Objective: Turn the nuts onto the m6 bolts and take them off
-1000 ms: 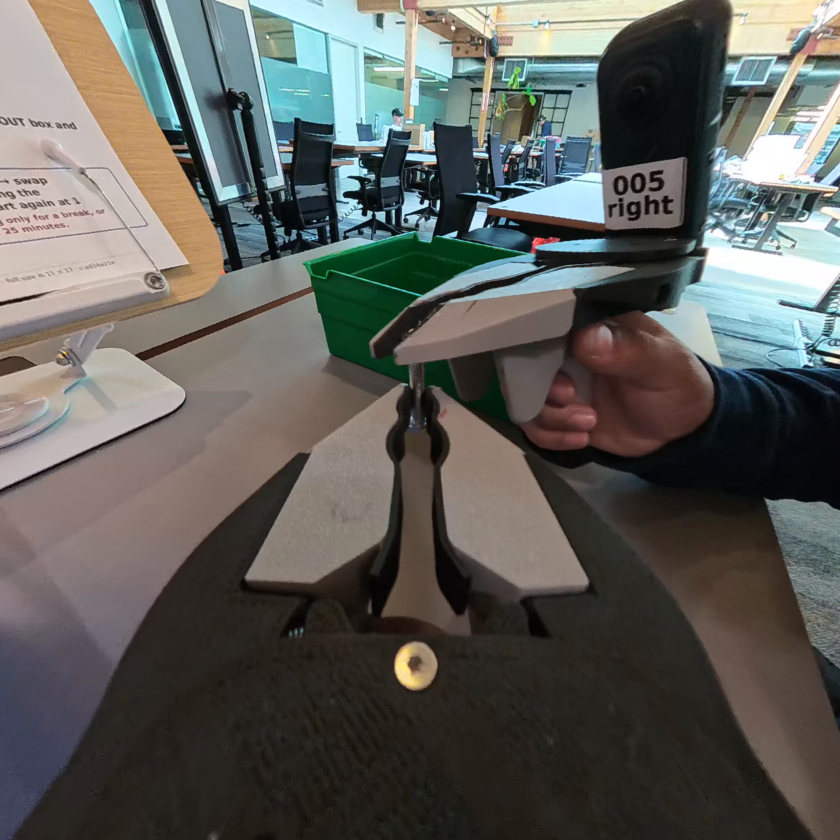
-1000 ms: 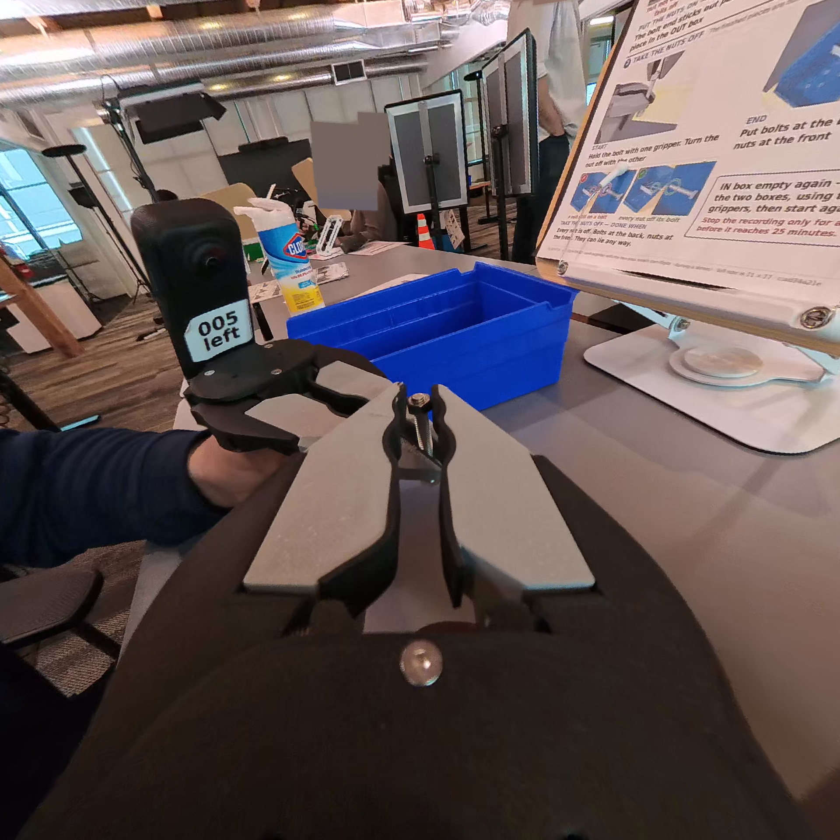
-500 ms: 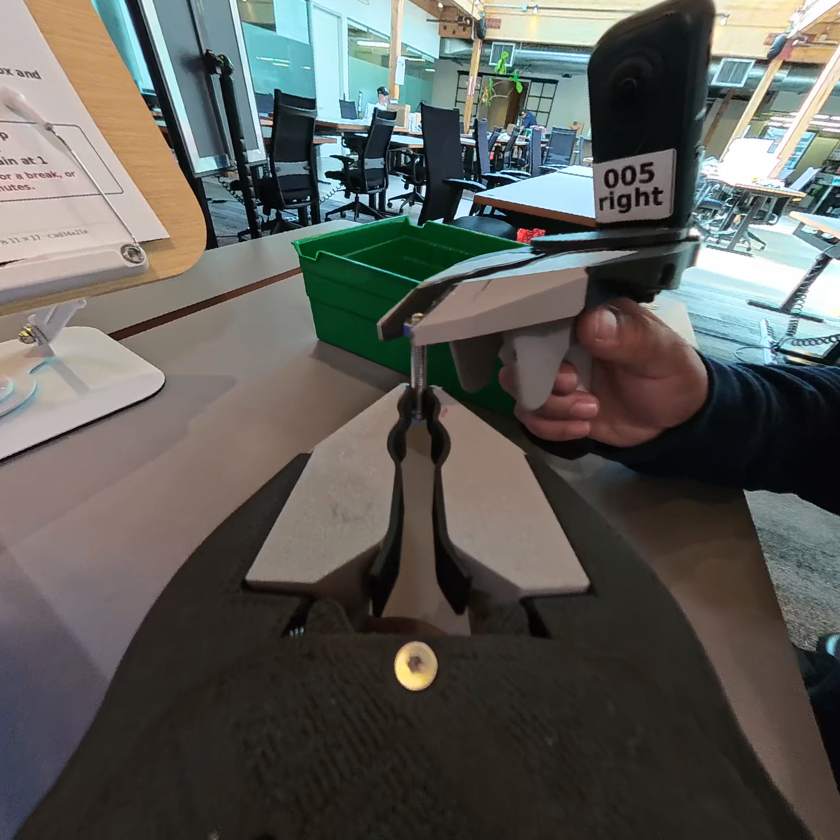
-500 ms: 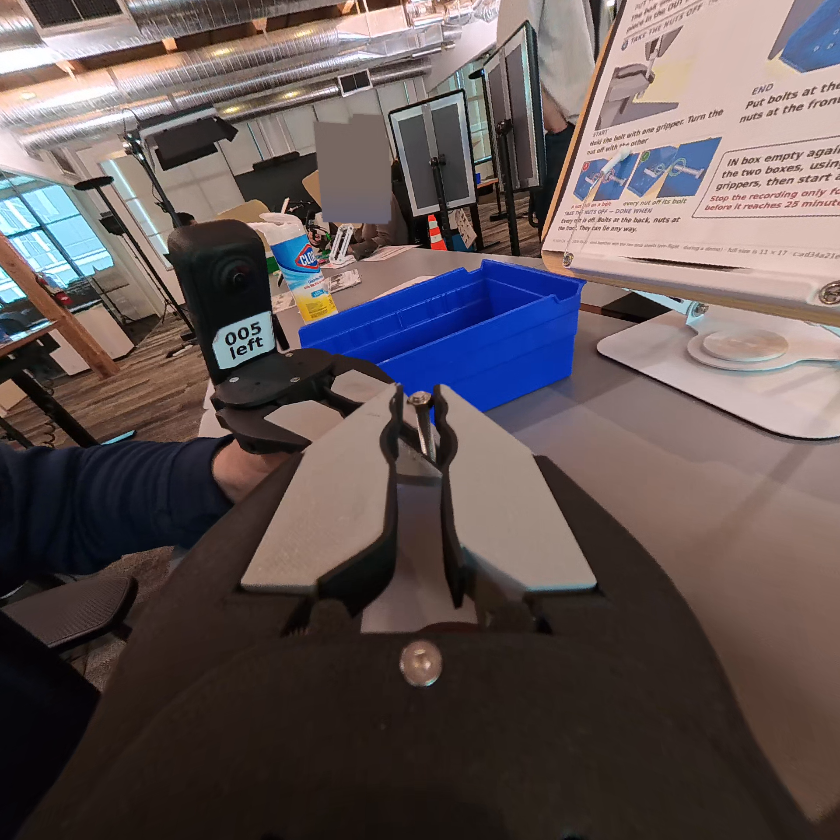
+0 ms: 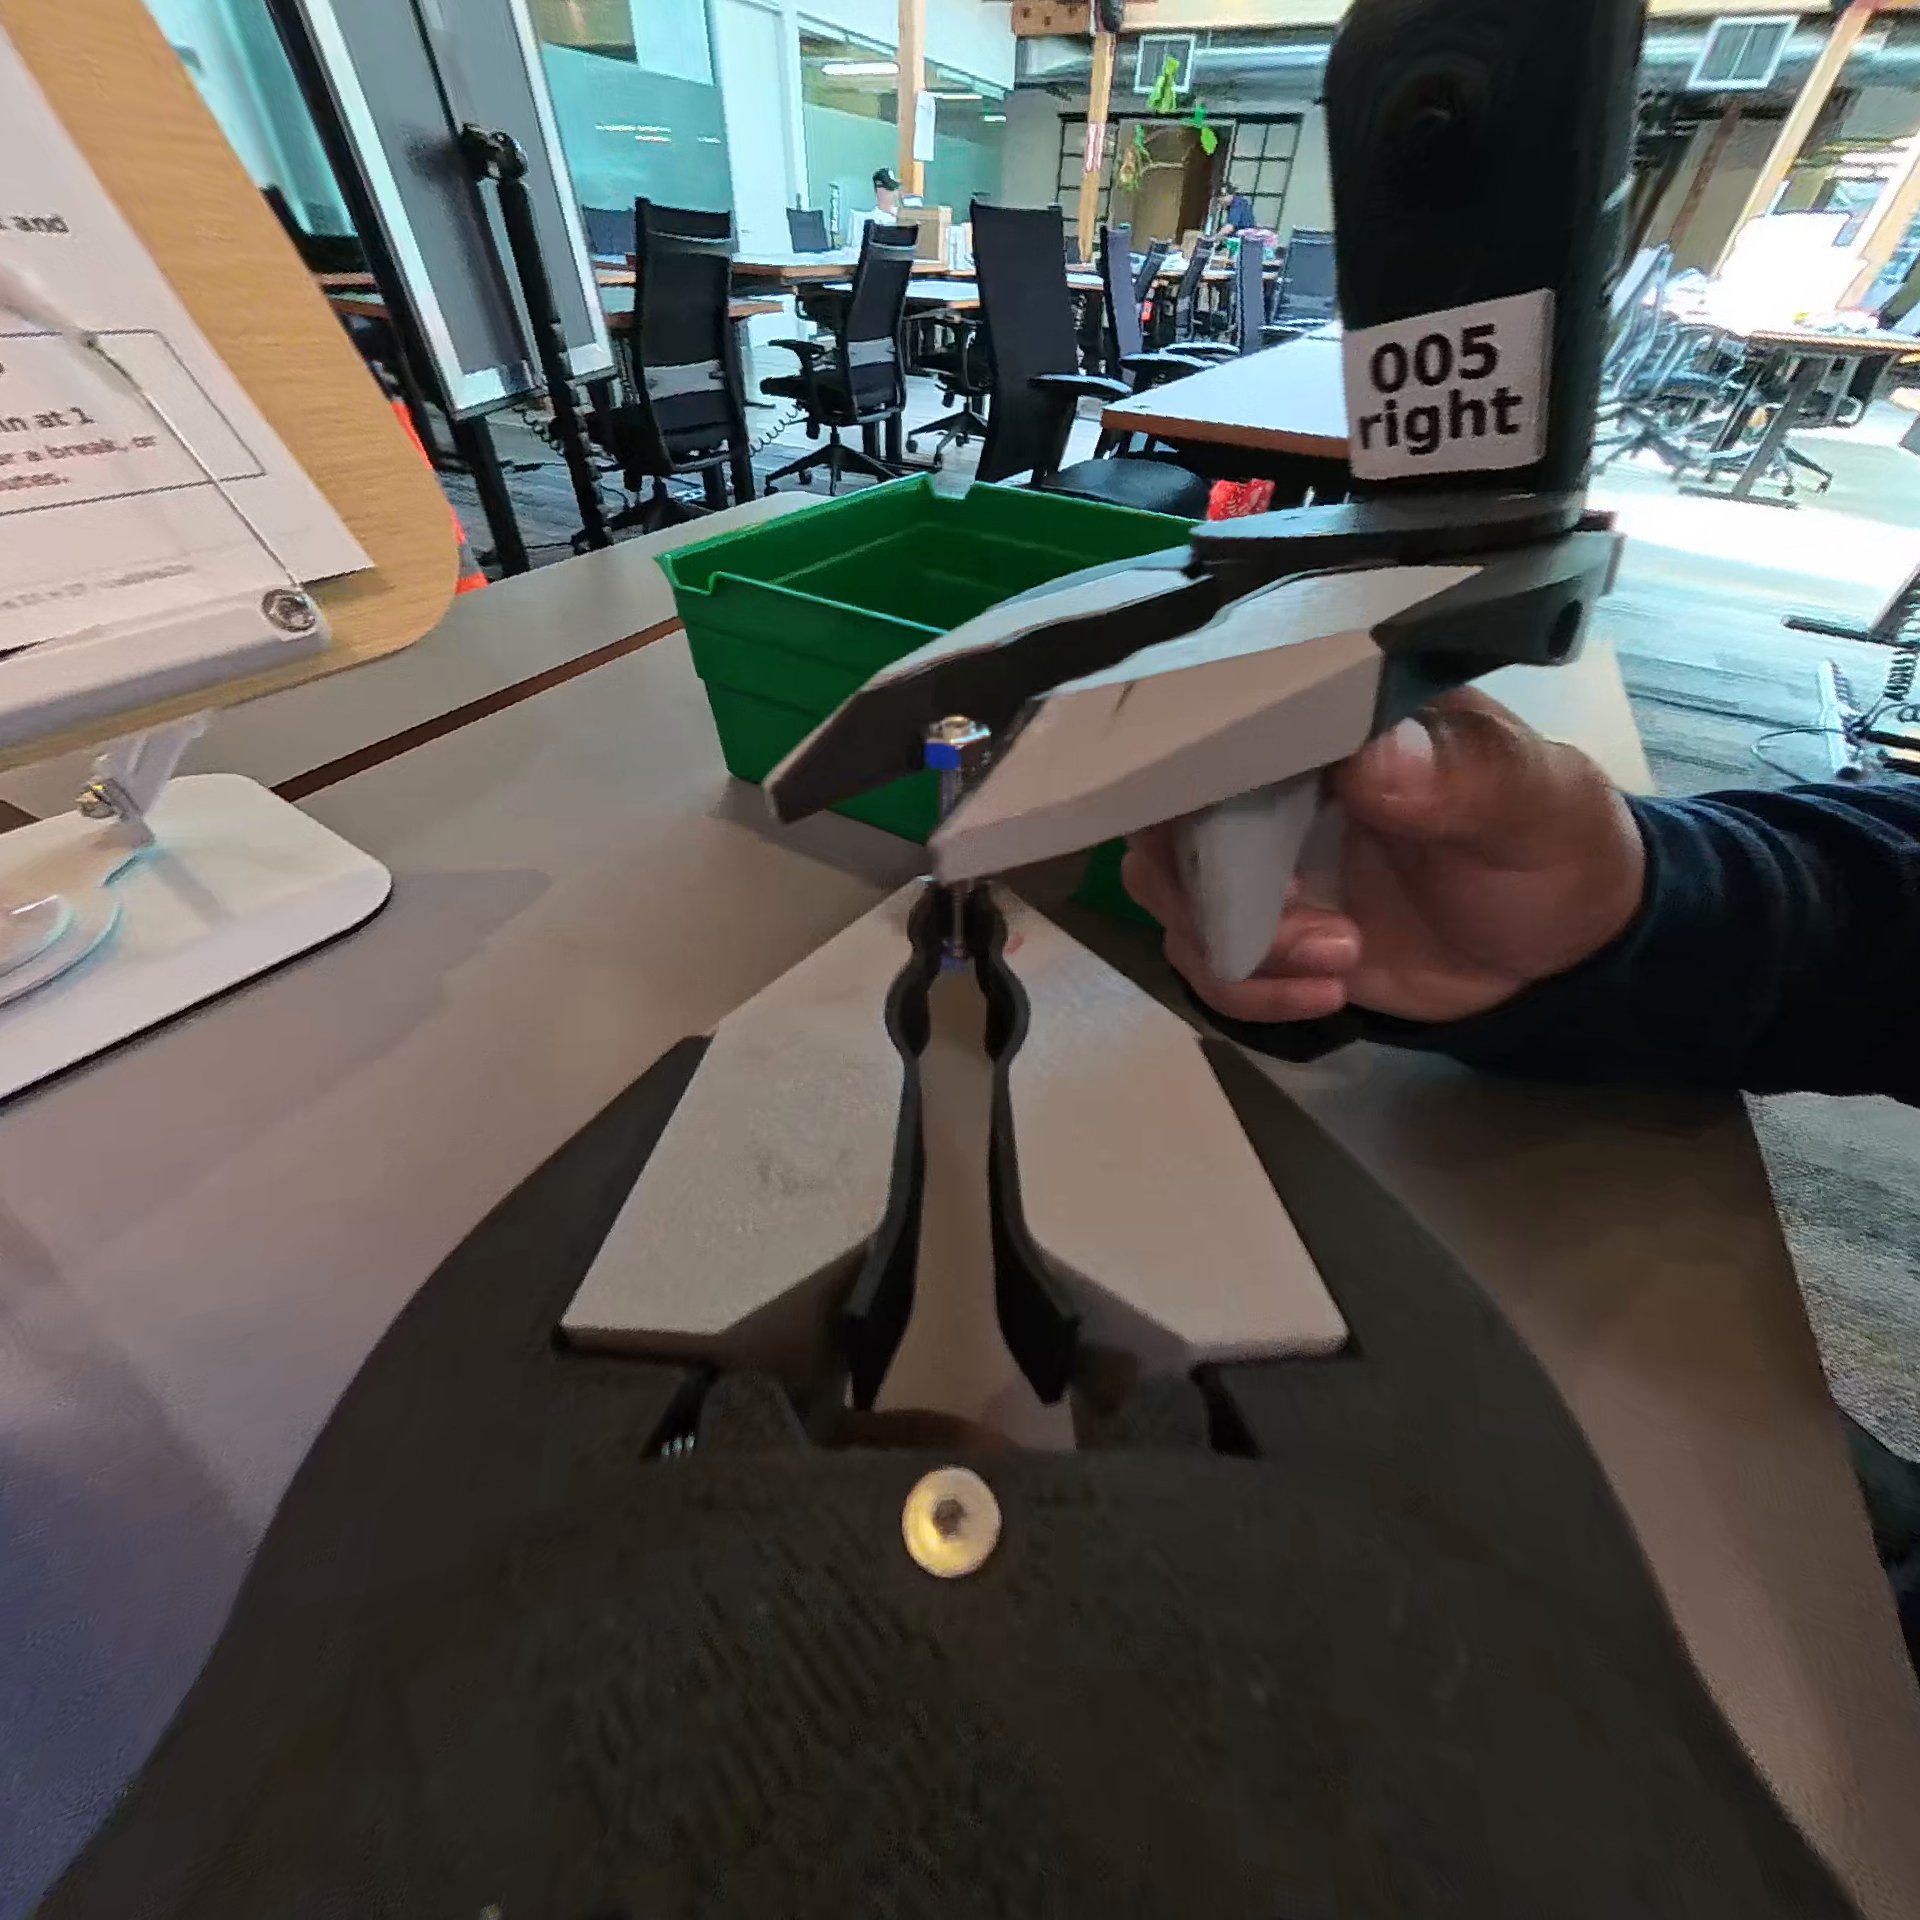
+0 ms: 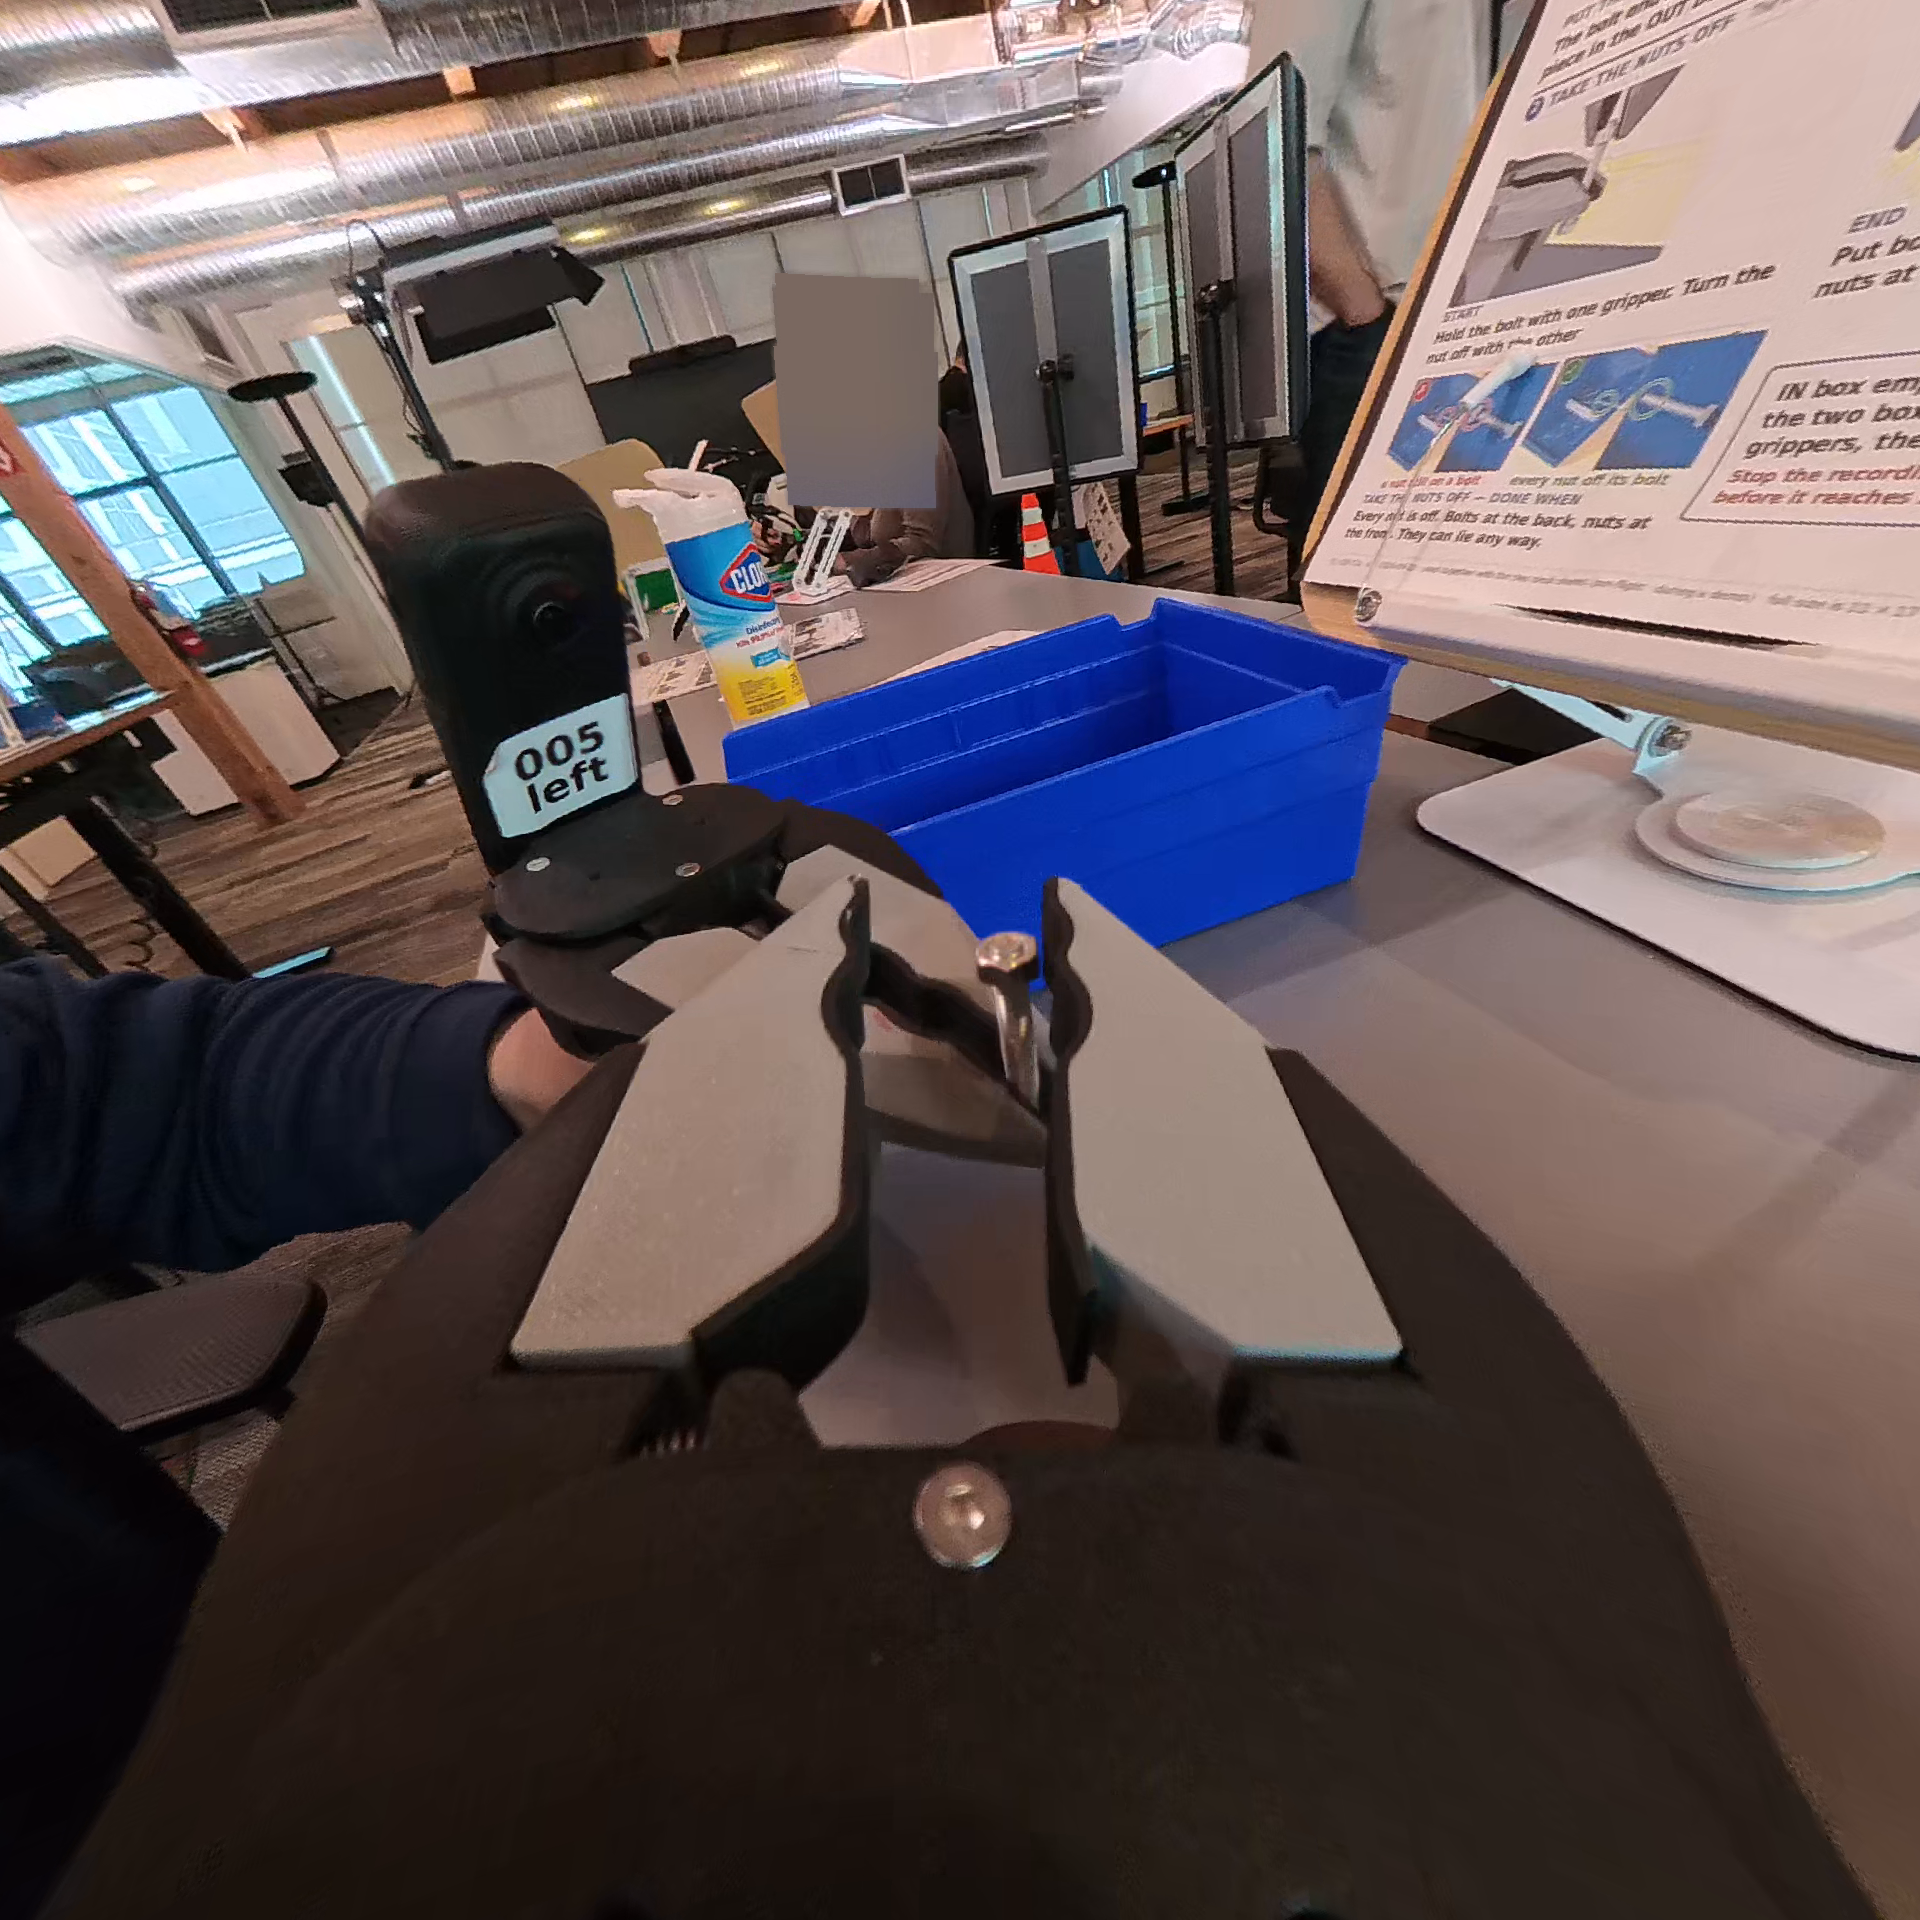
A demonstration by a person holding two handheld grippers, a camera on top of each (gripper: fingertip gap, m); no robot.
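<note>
A silver bolt (image 5: 954, 821) stands upright over the grey table. My left gripper (image 5: 954, 920) is shut on its lower end. A silver hex part with a blue band (image 5: 954, 743) sits at the bolt's top end. My right gripper (image 5: 857, 826), held by a hand (image 5: 1455, 883), comes in from the right with its fingers spread on either side of that top end. In the right wrist view the right gripper (image 6: 954, 914) is open and the bolt (image 6: 1013, 1013) stands close to its right finger (image 6: 1143, 1091). The left gripper (image 6: 997, 1112) lies beneath, mostly hidden.
A green bin (image 5: 831, 623) stands just behind the bolt in the left wrist view. A blue bin (image 6: 1143, 810) stands ahead in the right wrist view. An instruction board on a white stand (image 6: 1662, 894) is to its right, and a wipes canister (image 6: 732, 613) is farther back. The tips of one gripper are about 5 cm away from the tips of the other.
My right gripper was shut around the bolt's top end and has now opened. My left gripper still holds the bolt's lower end.
</note>
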